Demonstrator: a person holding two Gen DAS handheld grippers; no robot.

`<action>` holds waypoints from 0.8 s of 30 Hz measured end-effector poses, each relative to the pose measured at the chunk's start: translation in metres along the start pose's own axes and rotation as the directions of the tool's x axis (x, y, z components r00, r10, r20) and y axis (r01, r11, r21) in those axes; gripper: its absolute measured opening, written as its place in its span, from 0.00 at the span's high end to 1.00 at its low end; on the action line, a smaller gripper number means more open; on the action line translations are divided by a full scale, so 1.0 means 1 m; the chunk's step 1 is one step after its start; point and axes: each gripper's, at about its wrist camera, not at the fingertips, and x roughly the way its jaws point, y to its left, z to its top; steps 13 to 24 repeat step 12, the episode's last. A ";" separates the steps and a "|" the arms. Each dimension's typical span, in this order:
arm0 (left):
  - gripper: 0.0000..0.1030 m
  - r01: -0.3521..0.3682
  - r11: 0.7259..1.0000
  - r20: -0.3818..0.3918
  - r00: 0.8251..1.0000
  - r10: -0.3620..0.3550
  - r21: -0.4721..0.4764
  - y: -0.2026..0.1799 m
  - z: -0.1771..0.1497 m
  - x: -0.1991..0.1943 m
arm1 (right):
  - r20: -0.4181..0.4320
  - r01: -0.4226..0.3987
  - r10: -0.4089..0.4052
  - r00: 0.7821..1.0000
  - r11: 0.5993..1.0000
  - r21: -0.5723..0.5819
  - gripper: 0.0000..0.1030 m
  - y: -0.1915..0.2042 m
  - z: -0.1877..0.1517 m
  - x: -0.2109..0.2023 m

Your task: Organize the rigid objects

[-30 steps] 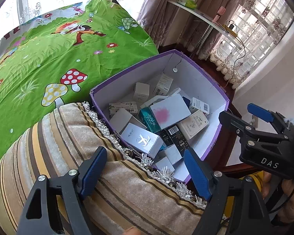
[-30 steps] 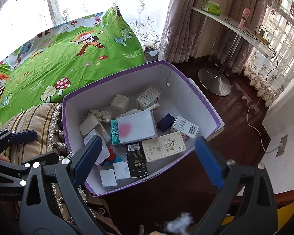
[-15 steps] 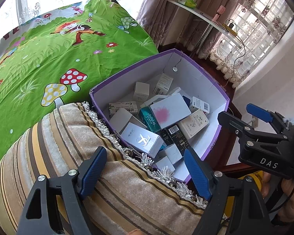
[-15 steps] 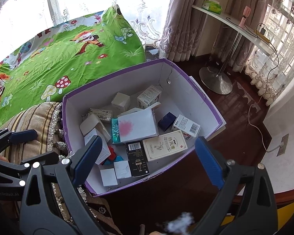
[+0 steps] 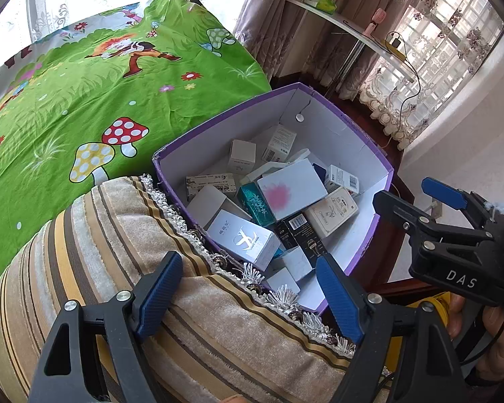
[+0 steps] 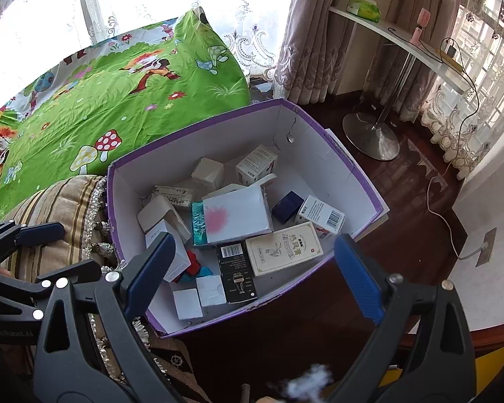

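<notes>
Risk first: purple box (image 6: 349,171) sits partly over the edge of its support, beside striped cushion (image 5: 94,255); a push on the rim could tip it. Small cartons inside lie jumbled and overlapping, e.g. white carton w/ pink blotch (image 6: 235,216) leans on teal carton (image 6: 198,223), so pulling one prob shifts the others. Left gripper (image 5: 248,297) fingers spread wide, nothing between, above cushion. Right gripper (image 6: 252,275) likewise spread, empty, over box's near corner. Vs 1.0 s ago: basically no change, both held in place.

One purple carton (image 6: 336,154) holds about fifteen small packaging boxes (image 6: 238,215); one striped cushion (image 5: 124,262) sits beside it.
</notes>
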 end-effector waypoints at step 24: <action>0.16 0.011 0.998 0.003 1.000 -0.011 0.055 -0.007 0.001 -0.001 | -0.004 -0.007 0.007 1.000 1.000 0.010 0.06 0.000 -0.003 -0.001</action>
